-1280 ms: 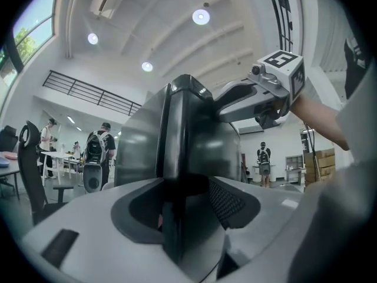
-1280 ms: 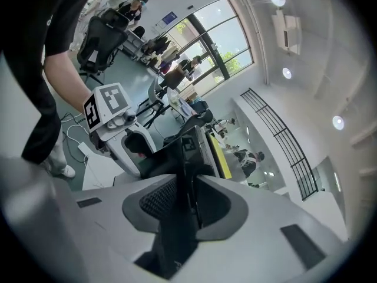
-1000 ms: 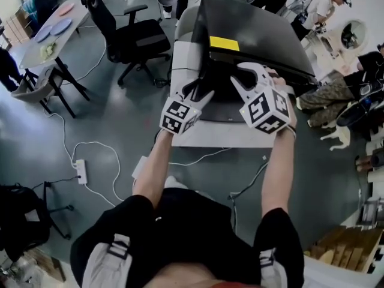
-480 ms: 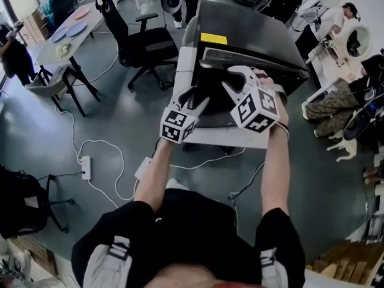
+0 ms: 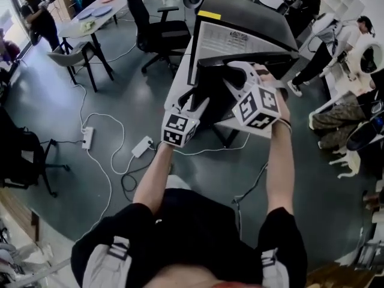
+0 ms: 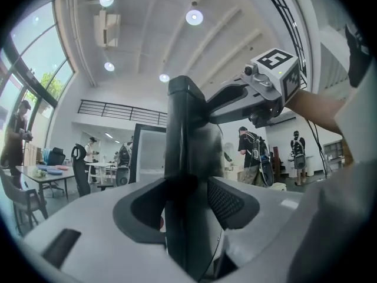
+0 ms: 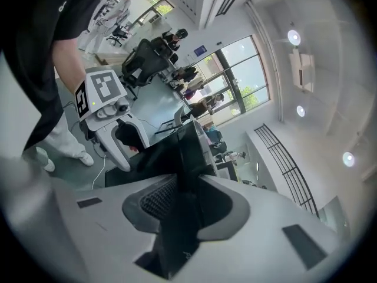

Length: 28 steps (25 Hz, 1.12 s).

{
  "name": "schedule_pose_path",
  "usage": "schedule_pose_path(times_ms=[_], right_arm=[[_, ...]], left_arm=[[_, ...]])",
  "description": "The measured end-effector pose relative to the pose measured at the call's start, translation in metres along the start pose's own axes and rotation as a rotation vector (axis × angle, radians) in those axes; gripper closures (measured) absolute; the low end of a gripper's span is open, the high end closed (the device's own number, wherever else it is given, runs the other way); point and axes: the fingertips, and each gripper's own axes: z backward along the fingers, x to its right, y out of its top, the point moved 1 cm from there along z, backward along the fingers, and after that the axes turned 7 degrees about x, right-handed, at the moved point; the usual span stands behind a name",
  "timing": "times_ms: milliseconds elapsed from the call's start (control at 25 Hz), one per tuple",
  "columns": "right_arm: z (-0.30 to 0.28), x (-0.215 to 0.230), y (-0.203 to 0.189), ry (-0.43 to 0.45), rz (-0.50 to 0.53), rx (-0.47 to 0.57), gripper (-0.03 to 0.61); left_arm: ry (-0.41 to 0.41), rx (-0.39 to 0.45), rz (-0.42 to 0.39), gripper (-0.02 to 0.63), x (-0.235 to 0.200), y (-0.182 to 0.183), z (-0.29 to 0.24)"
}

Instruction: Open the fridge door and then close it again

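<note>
Now the black fridge (image 5: 252, 17) stands ahead with its door (image 5: 207, 80) swung partly open. The left gripper (image 5: 197, 99) has its jaws clamped on the door's edge. The right gripper (image 5: 233, 77) grips that edge too, its jaws having just been opening slightly.

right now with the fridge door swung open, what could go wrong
1. The jaws of the right gripper have just been opening with the edge of the fridge door between them; it could slip free, leaving the left gripper holding it alone.
2. Cables and a power strip lie on the floor near the person; stepping around could snag one.
</note>
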Motion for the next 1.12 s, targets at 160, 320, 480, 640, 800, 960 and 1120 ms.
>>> schedule_pose_path(times_ms=[160, 320, 480, 640, 800, 960, 1120], right_arm=[[0.037, -0.022, -0.001, 0.027, 0.033, 0.047, 0.488], [0.072, -0.041, -0.002, 0.024, 0.069, 0.073, 0.486], [0.109, -0.059, -0.006, -0.009, 0.1, 0.09, 0.485], [0.144, -0.07, -0.024, -0.054, 0.124, 0.085, 0.481], [0.177, -0.077, -0.041, -0.123, 0.102, 0.079, 0.48], [0.2, -0.082, -0.056, -0.166, 0.041, 0.061, 0.48], [0.215, -0.082, -0.062, -0.239, -0.089, 0.076, 0.48]], left_arm=[[0.045, -0.019, -0.009, 0.402, 0.045, -0.001, 0.025], [0.046, -0.034, -0.007, 0.403, 0.09, -0.001, 0.047], [0.01, -0.034, -0.009, 0.403, 0.137, -0.001, 0.064], [-0.02, -0.038, -0.02, 0.411, 0.183, -0.003, 0.066], [-0.083, -0.069, -0.061, 0.411, 0.226, -0.005, 0.064], [-0.142, -0.066, -0.053, 0.425, 0.254, -0.004, 0.063], [-0.193, -0.078, -0.039, 0.445, 0.266, -0.002, 0.062]])
